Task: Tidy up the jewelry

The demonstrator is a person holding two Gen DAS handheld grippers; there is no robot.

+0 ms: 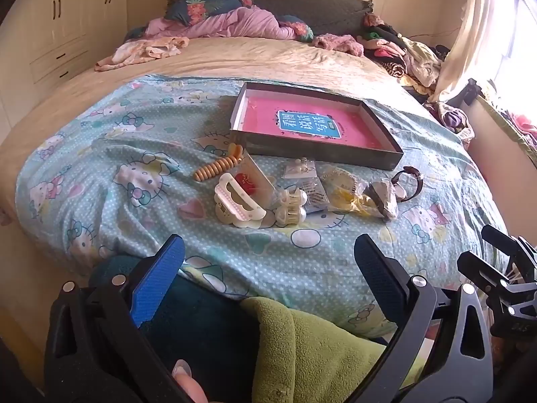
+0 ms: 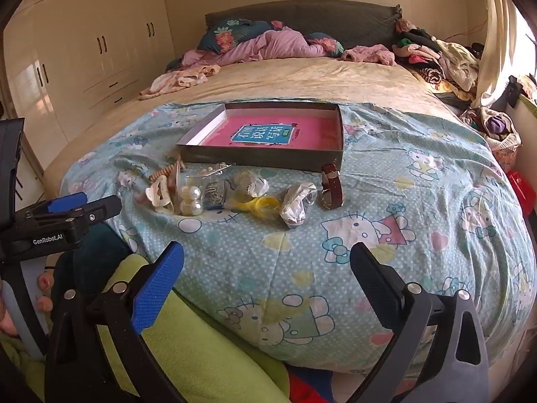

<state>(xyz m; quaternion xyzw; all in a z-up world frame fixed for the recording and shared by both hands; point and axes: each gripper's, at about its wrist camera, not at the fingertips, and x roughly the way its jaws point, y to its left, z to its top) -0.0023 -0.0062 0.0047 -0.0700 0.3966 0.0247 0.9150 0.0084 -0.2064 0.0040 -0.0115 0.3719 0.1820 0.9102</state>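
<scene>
A shallow dark box (image 1: 389, 163) (image 2: 261, 159) with a pink book inside lies on the Hello Kitty blanket. In front of it lies a row of jewelry: a wooden bead piece (image 1: 214, 166), a white hair claw (image 1: 236, 201) (image 2: 159, 193), pearl pieces in a bag (image 1: 290, 206) (image 2: 190, 199), small clear bags (image 1: 342, 188) (image 2: 250, 184), a foil-like packet (image 1: 382, 198) (image 2: 297, 201) and a brown-strap watch (image 1: 407, 181) (image 2: 331, 184). My left gripper (image 1: 268, 265) is open and empty, near the blanket's front edge. My right gripper (image 2: 266, 268) is open and empty, likewise short of the items.
The bed runs back to pillows and pink bedding (image 1: 235, 20). Piled clothes (image 1: 412, 53) lie at the right by the curtain. Wardrobe doors (image 2: 84, 50) stand at the left. Green and dark fabric (image 1: 302, 346) lies under the grippers.
</scene>
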